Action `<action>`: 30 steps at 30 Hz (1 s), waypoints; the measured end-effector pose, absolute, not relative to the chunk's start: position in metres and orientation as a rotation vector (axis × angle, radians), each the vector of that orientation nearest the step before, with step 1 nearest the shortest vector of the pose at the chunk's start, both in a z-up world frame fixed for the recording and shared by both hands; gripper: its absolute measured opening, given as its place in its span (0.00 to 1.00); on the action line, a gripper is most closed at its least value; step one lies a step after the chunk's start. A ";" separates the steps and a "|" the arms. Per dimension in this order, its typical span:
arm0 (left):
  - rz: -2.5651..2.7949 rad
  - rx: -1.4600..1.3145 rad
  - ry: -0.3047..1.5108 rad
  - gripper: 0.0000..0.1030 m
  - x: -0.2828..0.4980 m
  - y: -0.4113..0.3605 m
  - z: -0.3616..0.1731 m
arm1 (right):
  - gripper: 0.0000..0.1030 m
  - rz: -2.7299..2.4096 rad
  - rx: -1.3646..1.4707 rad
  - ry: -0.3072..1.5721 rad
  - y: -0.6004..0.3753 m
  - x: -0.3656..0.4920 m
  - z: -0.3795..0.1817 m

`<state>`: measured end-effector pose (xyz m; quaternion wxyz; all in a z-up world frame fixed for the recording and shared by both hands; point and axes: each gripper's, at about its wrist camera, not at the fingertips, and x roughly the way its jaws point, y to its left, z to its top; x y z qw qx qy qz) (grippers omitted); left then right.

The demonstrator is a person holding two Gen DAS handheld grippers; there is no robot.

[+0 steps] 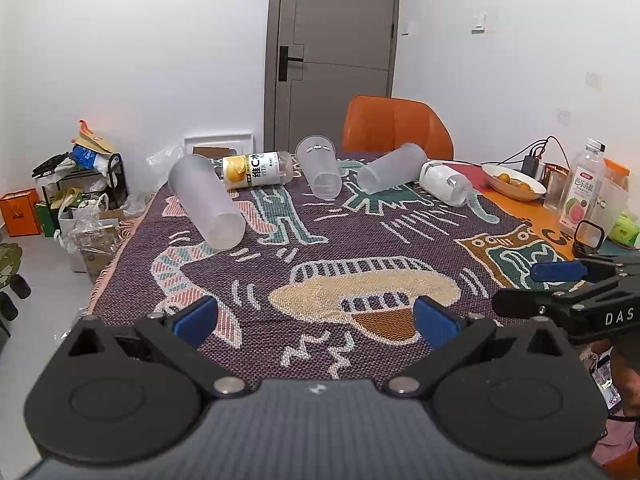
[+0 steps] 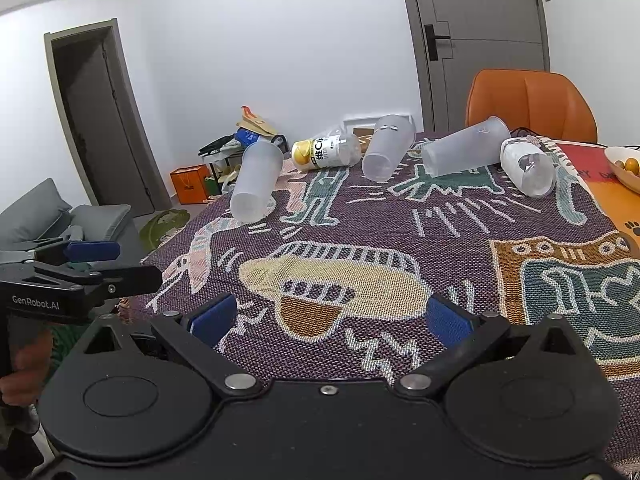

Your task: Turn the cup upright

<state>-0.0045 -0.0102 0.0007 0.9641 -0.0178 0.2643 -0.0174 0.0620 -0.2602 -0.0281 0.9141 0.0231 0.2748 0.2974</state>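
Observation:
Three frosted plastic cups lie on their sides on the patterned cloth: a left one point(image 1: 206, 202) point(image 2: 256, 182), a middle one point(image 1: 320, 168) point(image 2: 387, 148) and a right one point(image 1: 392, 168) point(image 2: 464, 152). My left gripper point(image 1: 316, 318) is open and empty above the near part of the cloth, well short of the cups. My right gripper point(image 2: 330, 320) is open and empty too, also well short of them. Each gripper shows from the side in the other's view, the right one point(image 1: 520, 284) and the left one point(image 2: 128, 264).
A yellow-labelled bottle point(image 1: 256, 170) point(image 2: 326, 152) and a white-labelled bottle point(image 1: 446, 184) point(image 2: 528, 170) lie among the cups. A fruit bowl point(image 1: 514, 182), an upright drink bottle point(image 1: 584, 184) and cables stand at the right. An orange chair point(image 1: 396, 126) is behind the table. Clutter sits on the floor at the left.

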 end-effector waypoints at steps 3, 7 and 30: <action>-0.036 -0.036 0.533 1.00 -0.004 -0.010 0.001 | 1.00 0.611 0.048 0.567 -0.260 0.062 -0.028; -0.036 -0.038 0.536 1.00 -0.003 -0.011 0.001 | 1.00 0.611 0.048 0.568 -0.260 0.062 -0.029; -0.037 -0.036 0.529 1.00 -0.001 -0.014 0.002 | 1.00 0.611 0.047 0.569 -0.261 0.063 -0.029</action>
